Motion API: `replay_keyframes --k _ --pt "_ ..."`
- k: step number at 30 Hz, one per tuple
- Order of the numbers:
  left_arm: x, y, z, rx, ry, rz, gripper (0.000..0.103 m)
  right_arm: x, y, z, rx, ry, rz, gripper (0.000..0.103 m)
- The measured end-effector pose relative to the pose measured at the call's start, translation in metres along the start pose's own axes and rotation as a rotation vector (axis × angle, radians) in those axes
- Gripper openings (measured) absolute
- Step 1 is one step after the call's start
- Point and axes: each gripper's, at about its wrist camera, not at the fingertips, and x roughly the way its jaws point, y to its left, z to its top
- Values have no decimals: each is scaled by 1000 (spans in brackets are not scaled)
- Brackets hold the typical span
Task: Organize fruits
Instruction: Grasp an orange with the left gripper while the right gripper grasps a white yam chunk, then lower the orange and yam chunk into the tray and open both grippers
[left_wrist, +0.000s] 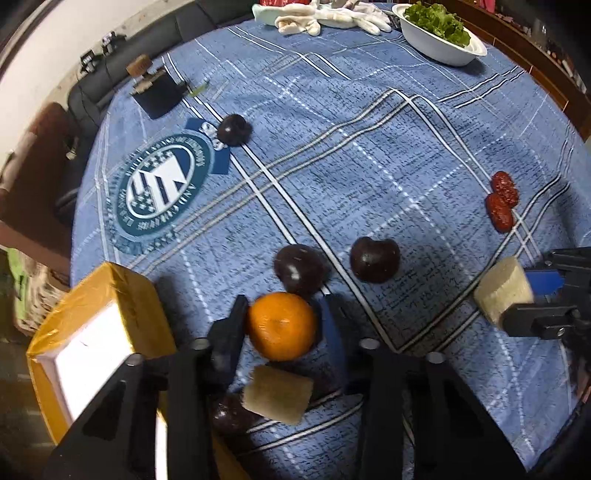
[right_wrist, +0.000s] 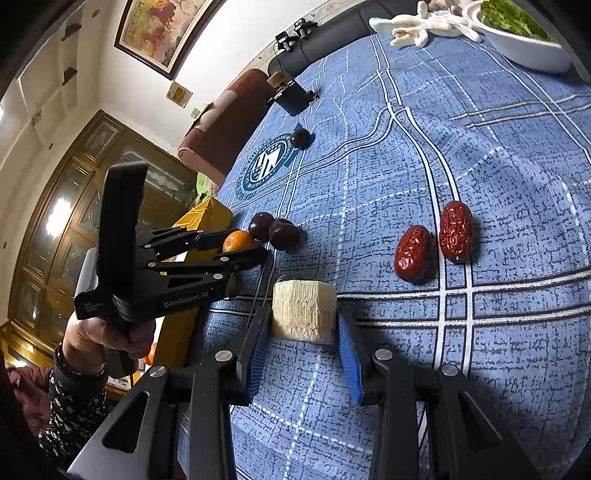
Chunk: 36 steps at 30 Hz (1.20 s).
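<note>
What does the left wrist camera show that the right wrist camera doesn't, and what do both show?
Only the left wrist view shows a second pale cut chunk lying on the cloth under the left gripper, and the open white inside of the yellow box.

Only the right wrist view shows the person's hand gripping the left gripper's handle, a framed painting and a wooden cabinet.

Both show the orange between the left gripper's fingers, the pale chunk clamped in the right gripper, two red dates, dark plums and the bowl of greens.
</note>
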Motion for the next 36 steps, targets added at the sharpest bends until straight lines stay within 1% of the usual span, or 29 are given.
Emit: replay_keyframes --k 5,10,14,18,20,22,23,27,29,30,32,33,36 --pt "-5 -1 -4 -18 -22 -35 32 -10 -3 1 14 -24 5 36" --pt "-24 -9 -13 -29 -77 -76 32 -23 0 2 22 -48 -3 36" --pt "-50 -18 -23 -44 -145 -134 32 -37 5 -1 14 -64 -10 36" --pt "-76 -27 -40 -54 -211 -167 32 -46 13 -6 6 -76 -13 36" --pt "-91 -26 -53 -82 -245 -183 32 -47 17 -8 1 -80 -19 36" --pt "-102 -24 -66 -111 -275 -178 32 -46 22 -11 -6 -77 -19 36" --pt "-111 -22 -78 -132 -300 -177 32 -45 25 -12 -11 -75 -20 36" --pt "-130 -12 -119 -223 -345 -154 33 -40 38 -20 -28 -59 1 36" --pt "-138 -2 -142 -286 -365 -171 33 -36 48 -23 -45 -55 7 36" --pt "-140 2 -149 -305 -370 -159 33 -33 54 -24 -55 -49 12 36" --pt "-147 13 -166 -346 -385 -82 33 -27 67 -26 -75 -39 23 36" --pt "-149 17 -172 -363 -389 -63 33 -23 74 -27 -89 -33 32 36" --pt "-153 36 -192 -430 -403 -42 33 -9 99 -29 -127 -20 58 36"
